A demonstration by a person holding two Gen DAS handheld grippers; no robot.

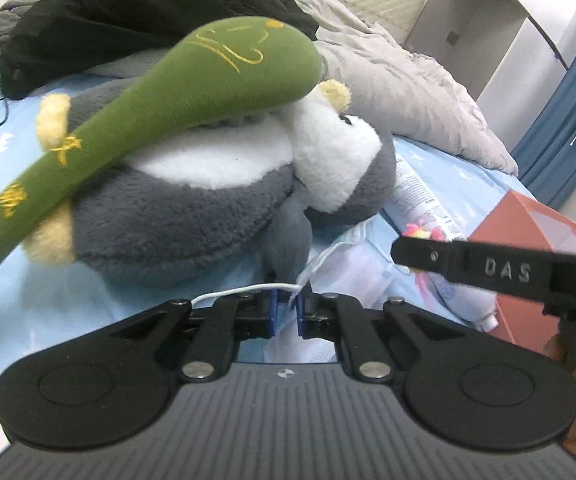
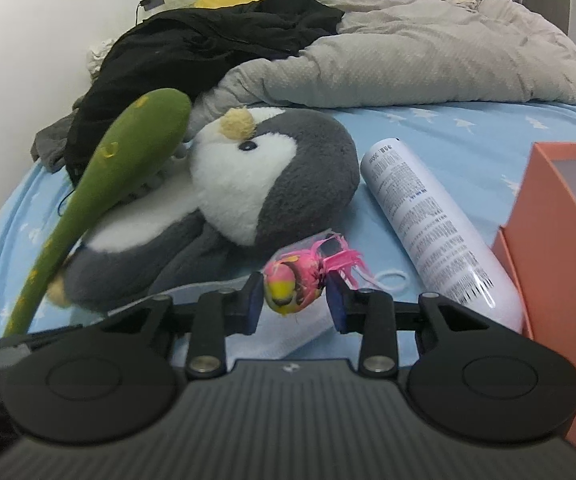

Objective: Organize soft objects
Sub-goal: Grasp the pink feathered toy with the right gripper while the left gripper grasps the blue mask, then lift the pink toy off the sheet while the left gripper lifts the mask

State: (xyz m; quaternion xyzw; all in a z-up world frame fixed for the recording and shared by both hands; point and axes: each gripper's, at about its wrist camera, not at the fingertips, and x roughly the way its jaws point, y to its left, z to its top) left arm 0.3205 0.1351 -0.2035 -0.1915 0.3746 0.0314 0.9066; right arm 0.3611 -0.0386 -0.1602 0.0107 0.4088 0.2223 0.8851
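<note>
Penguin [image 2: 248, 184] lies on its back on the blue sheet [image 2: 428, 120], head toward the white tube [image 2: 428, 224], and everything else I place against it. Across its belly leans the green plush club [image 2: 100, 196], fat end up by the penguin's head, thin end running down past its feet; in my left view the club's long axis slants from upper right to lower left.

My right gripper [image 2: 294, 296] sits just in front of the penguin's head, its pads clamped on a small pink-and-yellow toy [image 2: 292, 280], whose pink fringe trails toward the tube. The toy looks lifted clear of the sheet, though I cannot be sure. The orange box [image 2: 560, 240] stands beyond the tube from the penguin, on my right, and I judge it the likely home for this toy, so the right hand is the nearer one for that trip.

My left gripper [image 1: 286, 312] is just below the penguin's grey wing, fingers nearly together and pinching the thin white loop [image 1: 244, 290] of a face mask [image 1: 352, 252] that lies on the sheet beside the penguin. The loop is a slack, slippery hold; I would expect the mask to swing once raised.

Grey quilt [image 2: 428, 48] and black clothes [image 2: 192, 40] are heaped well behind the penguin.
</note>
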